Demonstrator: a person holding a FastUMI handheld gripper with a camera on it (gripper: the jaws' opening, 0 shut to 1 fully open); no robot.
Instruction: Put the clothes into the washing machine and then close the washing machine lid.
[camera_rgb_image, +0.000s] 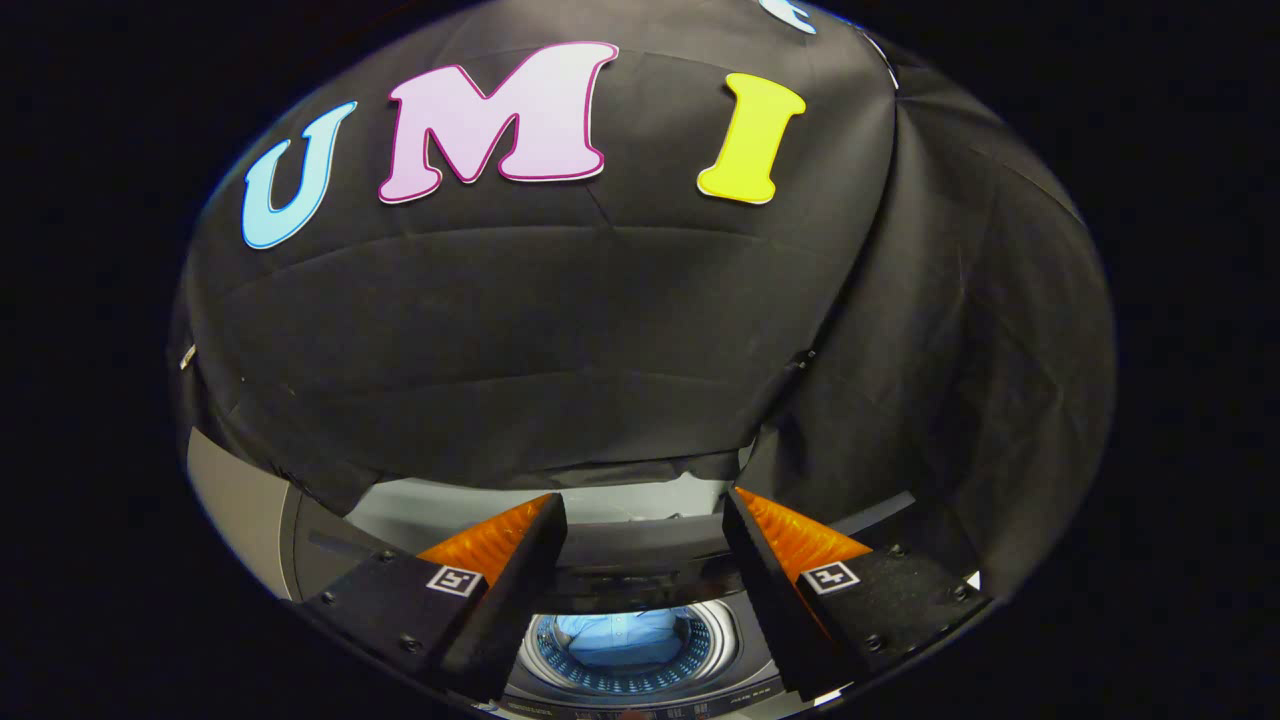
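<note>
My gripper (645, 497) stands open above the washing machine (320, 555), with nothing between its fingers. Below the gap between the fingers I look down into the round drum (722, 650). A light blue garment (622, 638) lies inside it. A dark glossy panel (640, 560), which looks like the lid, spans the space between the fingers just beyond the drum. I cannot tell whether it stands raised or lies flat. A strip of the control panel (640, 711) shows on the near side of the drum.
The booth's black cloth wall (560, 330) hangs close behind the machine and folds round on the right (980, 380). A light grey surface (235, 500) lies to the left of the machine.
</note>
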